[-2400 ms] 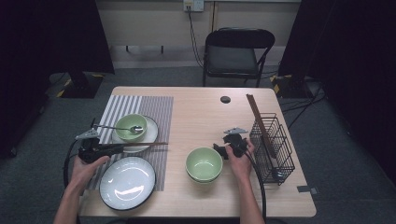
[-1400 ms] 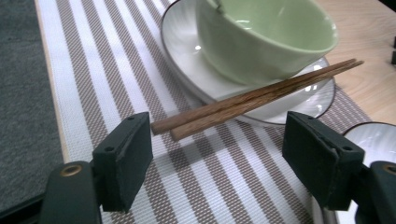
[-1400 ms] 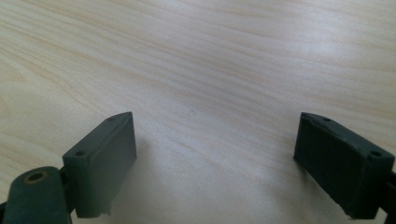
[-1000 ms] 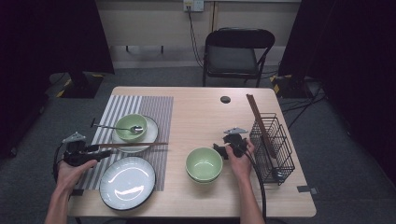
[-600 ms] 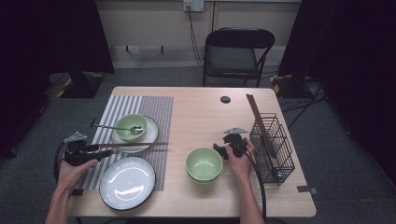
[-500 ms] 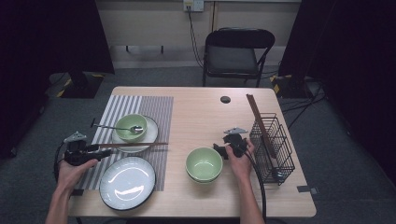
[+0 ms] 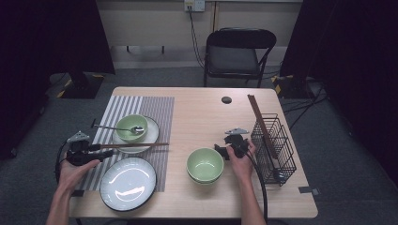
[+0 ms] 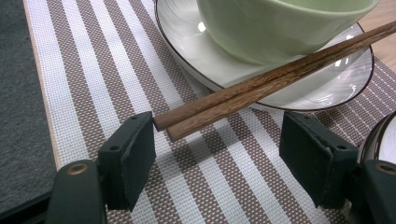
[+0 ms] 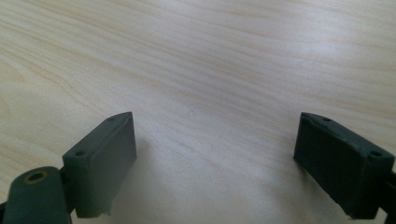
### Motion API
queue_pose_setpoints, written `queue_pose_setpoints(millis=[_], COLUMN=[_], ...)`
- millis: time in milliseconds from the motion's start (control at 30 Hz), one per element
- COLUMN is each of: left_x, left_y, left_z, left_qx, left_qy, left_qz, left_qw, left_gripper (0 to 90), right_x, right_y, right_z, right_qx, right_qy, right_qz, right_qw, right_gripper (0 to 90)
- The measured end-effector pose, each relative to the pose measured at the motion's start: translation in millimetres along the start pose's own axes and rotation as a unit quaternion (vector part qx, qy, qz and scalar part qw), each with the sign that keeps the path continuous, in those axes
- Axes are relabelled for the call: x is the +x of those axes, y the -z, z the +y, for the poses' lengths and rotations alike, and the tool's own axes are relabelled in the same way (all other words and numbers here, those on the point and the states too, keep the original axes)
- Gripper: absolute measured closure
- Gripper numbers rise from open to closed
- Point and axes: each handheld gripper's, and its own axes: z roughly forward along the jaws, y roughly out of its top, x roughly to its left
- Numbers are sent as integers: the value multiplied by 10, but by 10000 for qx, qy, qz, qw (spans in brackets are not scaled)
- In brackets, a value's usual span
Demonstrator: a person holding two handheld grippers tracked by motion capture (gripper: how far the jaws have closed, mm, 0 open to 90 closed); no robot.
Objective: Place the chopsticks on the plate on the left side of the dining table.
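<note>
Dark room, wooden table [image 7: 197, 117], striped placemat [image 7: 155, 105] on its left half. Landmark was the white saucer [image 8: 299, 88] on that mat.

Chopsticks [image 8: 261, 84]: pair lay across the saucer's near rim, just in front of the small green bowl [image 8: 280, 23] sitting in it. Long axis ran roughly parallel to the table's near edge; butt ends overhung the saucer toward the person's left, over the mat.

Left gripper [image 8: 217, 154] sat right at those butt ends, jaws spread wide, nothing clamped. One stick tip looked to be touching the left pad, but the angle was too shallow to be sure. The sticks entered the gap off-centre, hugging that pad, and pointed almost straight along the gripper axis, so any pinch would likely catch just the ends.

Right gripper [image 9: 215, 158] was well away from the saucer, beside the larger green bowl [image 7: 205, 164], jaws wide apart over bare wood, holding nothing. Left hand [image 7: 75, 171] was clearly the nearer one.

Hard to read: chopsticks' far ends were cut off in the left gripper view; the large plate [image 7: 127, 183] showed there as just a rim sliver.
</note>
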Motion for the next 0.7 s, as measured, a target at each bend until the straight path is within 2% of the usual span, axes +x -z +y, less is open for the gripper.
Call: queue_pose_setpoints(millis=[200, 267, 333, 500, 700], left_x=[-7, -4, -2, 16, -20], left_y=[0, -3, 6, 23, 57], left_z=[1, 0, 3, 10, 36], left_qx=[-31, -51, -87, -152, -222], left_qy=[-40, 9, -5, 66, 11], left_qz=[-20, -40, 49, 47, 78], left_qw=[10000, 10000, 10000, 9999, 9997], left_gripper=[281, 281, 289, 272, 277], right_x=[0, 0, 0, 0, 0], right_y=[0, 0, 0, 0, 0], right_z=[0, 0, 0, 0, 0], right_qx=[0, 1, 0, 0, 0], right_qy=[0, -1, -2, 0, -1], right_qz=[1, 1, 1, 1, 0], right_qw=[10000, 10000, 10000, 10000, 10000], right_gripper=[120, 120, 120, 120, 120])
